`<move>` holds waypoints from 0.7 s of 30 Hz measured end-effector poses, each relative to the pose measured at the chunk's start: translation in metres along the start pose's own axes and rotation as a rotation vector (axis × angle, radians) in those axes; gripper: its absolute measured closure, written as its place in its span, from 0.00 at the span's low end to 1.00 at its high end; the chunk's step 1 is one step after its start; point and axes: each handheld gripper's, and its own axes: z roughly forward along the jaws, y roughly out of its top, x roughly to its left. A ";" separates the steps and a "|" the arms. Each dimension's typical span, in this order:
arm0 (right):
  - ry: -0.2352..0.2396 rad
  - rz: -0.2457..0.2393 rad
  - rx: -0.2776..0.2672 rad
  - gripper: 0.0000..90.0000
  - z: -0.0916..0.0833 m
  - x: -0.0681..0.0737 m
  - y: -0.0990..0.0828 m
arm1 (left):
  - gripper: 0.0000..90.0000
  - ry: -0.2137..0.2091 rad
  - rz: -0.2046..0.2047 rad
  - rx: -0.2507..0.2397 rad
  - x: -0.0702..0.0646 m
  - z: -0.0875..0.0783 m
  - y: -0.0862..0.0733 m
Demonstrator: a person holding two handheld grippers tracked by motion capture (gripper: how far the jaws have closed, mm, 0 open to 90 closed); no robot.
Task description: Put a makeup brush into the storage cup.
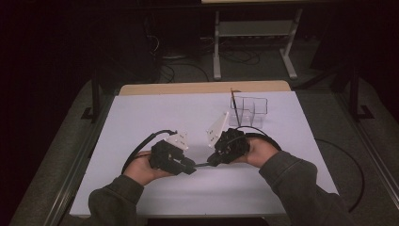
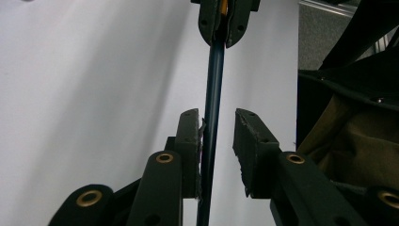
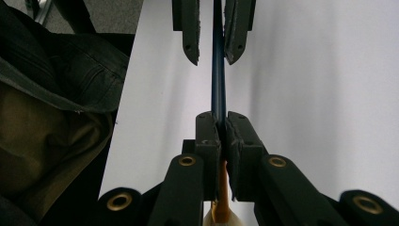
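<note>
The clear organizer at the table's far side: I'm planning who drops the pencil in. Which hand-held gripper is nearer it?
Right. The right hand-held gripper sits just below the clear organizer; the left hand-held gripper lies farther, down-left.

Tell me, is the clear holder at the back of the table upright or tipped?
Upright: the clear holder stands on its base on the white table, with a thin stick leaning inside.

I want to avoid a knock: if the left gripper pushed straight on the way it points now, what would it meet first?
Probably the right gripper, which faces the left gripper and is clamped on the far end of the thin blue stick running between both.
</note>
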 end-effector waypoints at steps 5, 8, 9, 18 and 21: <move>0.000 0.003 0.003 0.92 0.001 0.001 0.001 | 0.82 -0.002 0.001 0.017 0.000 0.002 0.000; -0.003 -0.002 0.007 0.92 0.001 0.001 0.001 | 0.82 -0.002 0.003 0.029 0.000 0.003 0.000; -0.004 -0.010 0.010 0.92 0.002 0.001 0.001 | 0.82 0.001 0.003 0.030 0.000 0.004 0.000; -0.002 -0.009 0.022 0.92 0.003 0.002 0.003 | 0.91 0.013 0.027 0.077 0.002 0.006 0.000; -0.001 -0.014 0.021 0.92 0.003 0.002 0.004 | 0.92 0.011 0.029 0.077 0.000 0.008 0.000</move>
